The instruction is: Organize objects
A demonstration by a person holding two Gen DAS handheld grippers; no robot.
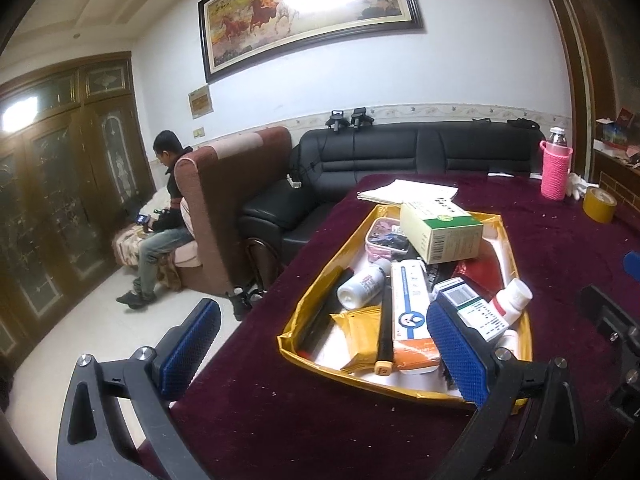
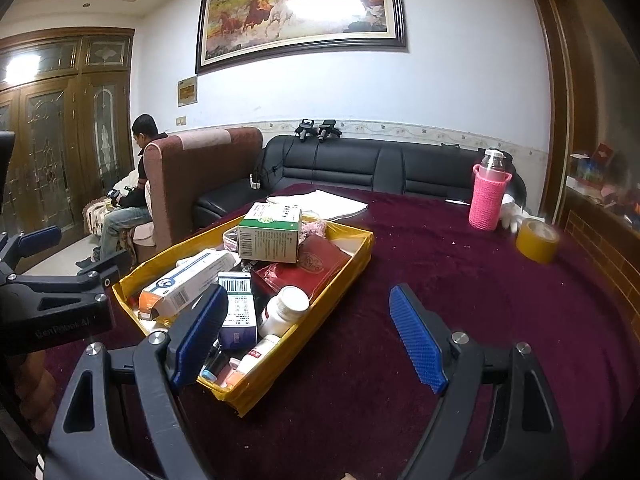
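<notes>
the yellow tray (image 1: 294, 322) of boxes and bottles sits on the dark red tablecloth (image 2: 460, 264), ahead of both grippers. left gripper (image 1: 324, 344) gapes wide, holding nothing; right gripper (image 2: 308, 332) likewise, its left finger over the tray's near corner. one green-and-white box (image 2: 270, 232) on top, two white bottles (image 1: 364, 282) visible.

Indoor light is moderate and warm. Glare whitens the framed painting (image 1: 308, 8) high above both claws, and a bright patch burns out on the wooden doors (image 2: 18, 70) far left. Fisheye bending curves walls and darkens corners. Far-right clutter is soft; nearby items stay sharp.
</notes>
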